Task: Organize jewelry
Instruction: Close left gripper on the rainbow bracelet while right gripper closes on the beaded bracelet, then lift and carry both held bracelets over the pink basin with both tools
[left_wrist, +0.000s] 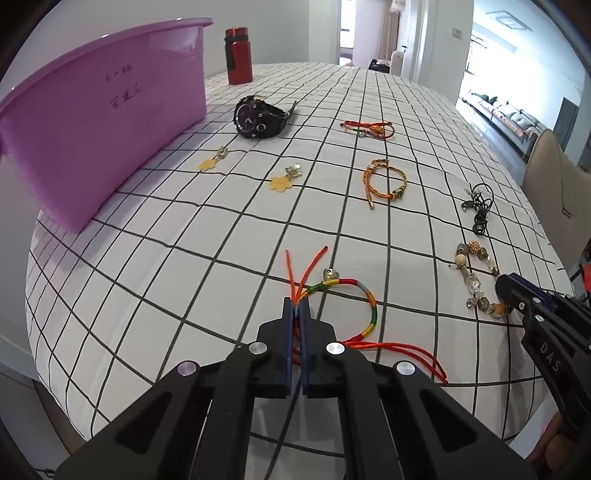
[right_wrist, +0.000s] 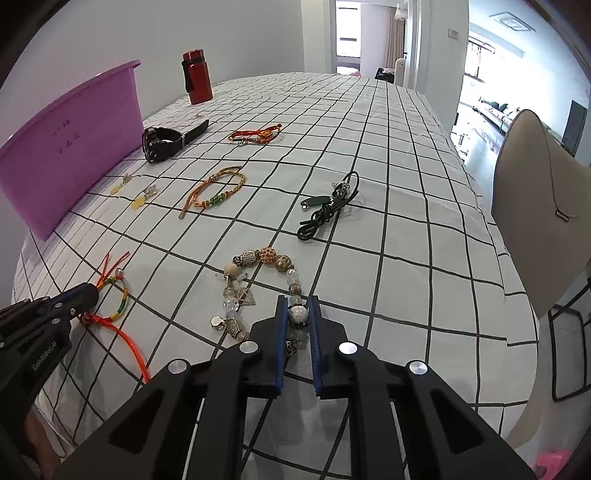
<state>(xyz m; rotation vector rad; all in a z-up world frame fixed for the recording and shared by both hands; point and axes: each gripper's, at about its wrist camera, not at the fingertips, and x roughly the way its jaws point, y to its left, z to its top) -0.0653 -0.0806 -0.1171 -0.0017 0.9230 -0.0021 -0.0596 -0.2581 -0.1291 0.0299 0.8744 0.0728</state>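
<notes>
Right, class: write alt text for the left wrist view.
The left gripper is shut on a multicoloured cord bracelet lying on a checked tablecloth. Beyond lie a watch, more bracelets and a purple tub.

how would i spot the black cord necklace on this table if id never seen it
Start at the purple tub at the left edge of the checked tablecloth and look right across the table, past the braided orange bracelet. The black cord necklace lies bunched towards the chair side, just beyond the beaded bracelet. It is the only thin, all-dark cord there.
</notes>
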